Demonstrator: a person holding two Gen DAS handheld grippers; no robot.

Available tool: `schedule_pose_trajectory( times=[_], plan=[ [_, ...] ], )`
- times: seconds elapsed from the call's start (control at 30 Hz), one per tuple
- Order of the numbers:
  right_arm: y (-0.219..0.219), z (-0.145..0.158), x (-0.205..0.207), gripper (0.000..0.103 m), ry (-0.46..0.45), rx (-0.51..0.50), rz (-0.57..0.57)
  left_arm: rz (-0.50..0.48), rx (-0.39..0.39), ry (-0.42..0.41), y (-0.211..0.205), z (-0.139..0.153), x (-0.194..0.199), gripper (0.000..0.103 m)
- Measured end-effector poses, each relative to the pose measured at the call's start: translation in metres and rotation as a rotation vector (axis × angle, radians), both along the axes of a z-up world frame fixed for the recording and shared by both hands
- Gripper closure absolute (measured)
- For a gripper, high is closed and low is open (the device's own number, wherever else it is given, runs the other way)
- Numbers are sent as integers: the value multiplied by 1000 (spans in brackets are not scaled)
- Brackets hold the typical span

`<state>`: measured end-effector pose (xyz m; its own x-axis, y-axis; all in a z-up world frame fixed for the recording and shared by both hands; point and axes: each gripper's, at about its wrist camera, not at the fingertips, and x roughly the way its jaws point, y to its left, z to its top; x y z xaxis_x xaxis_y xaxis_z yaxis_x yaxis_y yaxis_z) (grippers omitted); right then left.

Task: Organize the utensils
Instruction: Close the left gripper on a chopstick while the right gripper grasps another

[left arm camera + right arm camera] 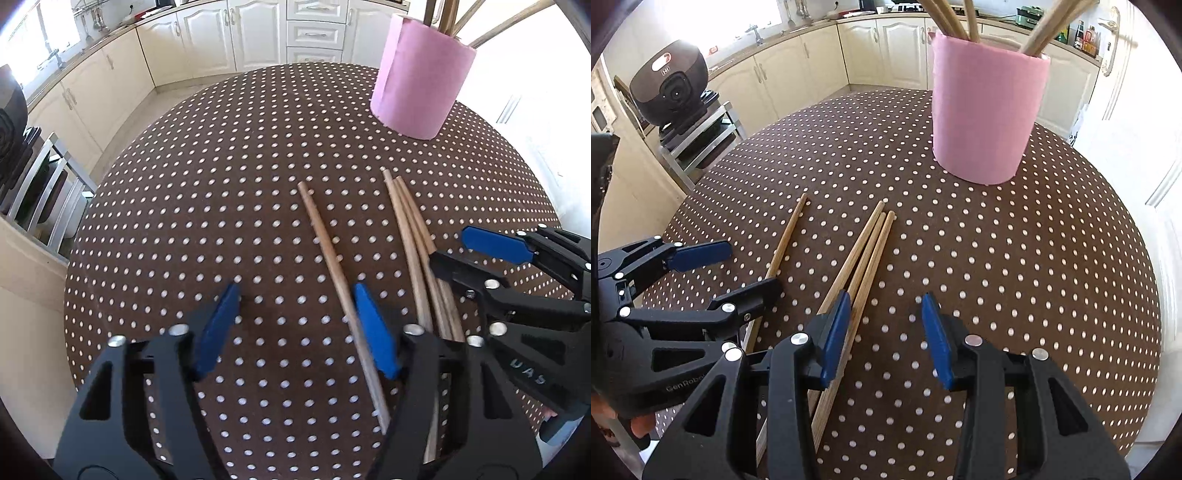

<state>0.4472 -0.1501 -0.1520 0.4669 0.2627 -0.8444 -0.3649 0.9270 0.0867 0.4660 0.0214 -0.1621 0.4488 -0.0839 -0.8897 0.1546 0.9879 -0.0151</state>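
**Four loose chopsticks, one pink holder, two open tools**

We see a round counter (1015, 258) under a brown cloth with white dots, and kitchen cabinets (207, 40) along the far wall. On a metal rack (701, 136) to the left sits one dark rice cooker (670, 83).

One pink holder (986, 110) stands upright at the far side of the counter, with several wooden sticks (964, 18) rising from it; their tops leave the frame, so we cannot count them.

The left hand-held gripper (295, 328) is open and holds nothing. The right hand-held gripper (886, 339) is likewise open and empty. Each appears at the edge of the other's view.

Four chopsticks lie flat on the cloth, well apart from the holder. One single chopstick (332, 258) lies alone; its near part runs between the left tool's blue pads, close to the right-hand pad. The bundle of three chopsticks (866, 251) lies beside it, the sticks touching one another, their near ends passing under the left pad of the right tool.
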Motion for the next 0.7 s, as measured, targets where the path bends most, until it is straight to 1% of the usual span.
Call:
schedule_pose_trajectory(
  times=[0.03,0.07,0.1,0.13,0.17,0.23,0.27,0.37,0.43,0.5,0.57,0.63,0.67,0.7],
  plan=[
    [1,0,2,69,2,-3,4,0,-2,3,-3,1,1,51],
    [2,0,3,73,10,7,10,-2,-4,4,-6,2,2,58],
    [7,1,5,82,20,16,18,-7,-3,6,-9,3,3,63],
    [9,2,5,93,30,25,34,-14,-3,9,-13,4,3,66],
    [13,2,3,97,38,21,57,-22,1,10,-16,5,3,69],
    [18,2,0,96,33,-24,82,-39,6,17,-22,6,2,71],
    [18,2,0,96,34,-28,87,-50,10,19,-25,6,2,73],
    [12,1,4,96,67,5,74,-52,15,22,-31,7,3,74],
    [13,-2,6,95,73,6,62,-39,7,30,-33,7,7,74],
    [14,-3,9,96,65,5,50,-23,3,35,-35,5,10,78],
    [12,-4,12,96,66,33,41,-14,-9,33,-34,6,15,79],
    [12,-4,14,95,63,60,32,-2,-23,23,-32,6,19,90],
    [11,-4,14,96,55,75,27,-1,-33,21,-31,6,19,93],
    [8,-4,13,97,49,86,20,2,-48,20,-28,6,18,94]
  ],
)
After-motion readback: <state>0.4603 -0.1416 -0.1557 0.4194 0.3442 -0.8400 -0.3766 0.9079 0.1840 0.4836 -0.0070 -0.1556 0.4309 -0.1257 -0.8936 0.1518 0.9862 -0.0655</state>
